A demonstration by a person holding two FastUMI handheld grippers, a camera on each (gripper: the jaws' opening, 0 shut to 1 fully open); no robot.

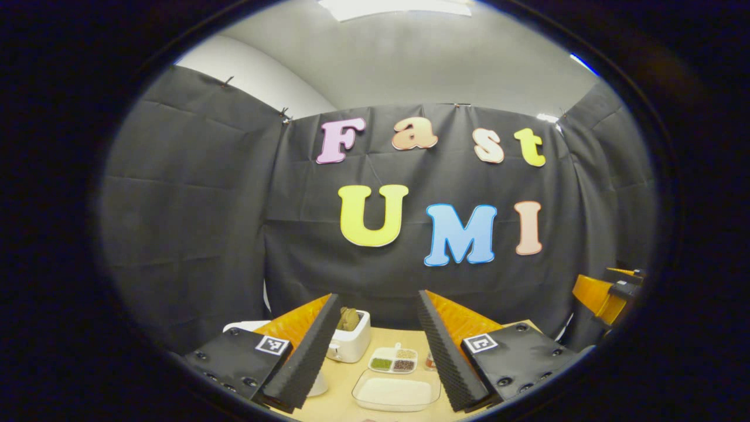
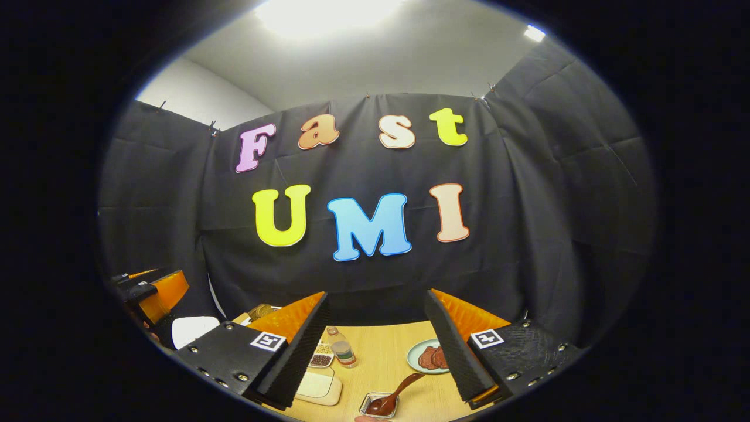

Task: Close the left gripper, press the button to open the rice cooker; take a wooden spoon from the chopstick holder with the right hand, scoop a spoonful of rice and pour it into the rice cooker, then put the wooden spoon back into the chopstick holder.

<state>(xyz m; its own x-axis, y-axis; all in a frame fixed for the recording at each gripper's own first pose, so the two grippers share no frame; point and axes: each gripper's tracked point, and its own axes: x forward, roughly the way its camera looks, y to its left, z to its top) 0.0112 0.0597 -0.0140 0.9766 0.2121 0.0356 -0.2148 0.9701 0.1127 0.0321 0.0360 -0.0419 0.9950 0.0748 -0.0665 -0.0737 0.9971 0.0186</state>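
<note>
Left hand-held gripper (image 1: 378,351) wide, holding nothing; right hand-held gripper (image 2: 378,351) likewise. Rice tray (image 1: 396,391) on worktop (image 1: 345,387), bottom centre of left gripper view; chopstick holder (image 1: 350,335) lower centre-left.

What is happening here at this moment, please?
A person holds a two-finger tool in each hand above a light wooden table. Both tools, the left and the right, are open and hold nothing. On the table lie a clear rectangular tray of white rice, a small divided dish of grains and a white box-shaped holder with wooden utensils. A dark wooden spoon rests in a small clear dish, near a green plate of reddish slices. The task seems not yet begun.
</note>
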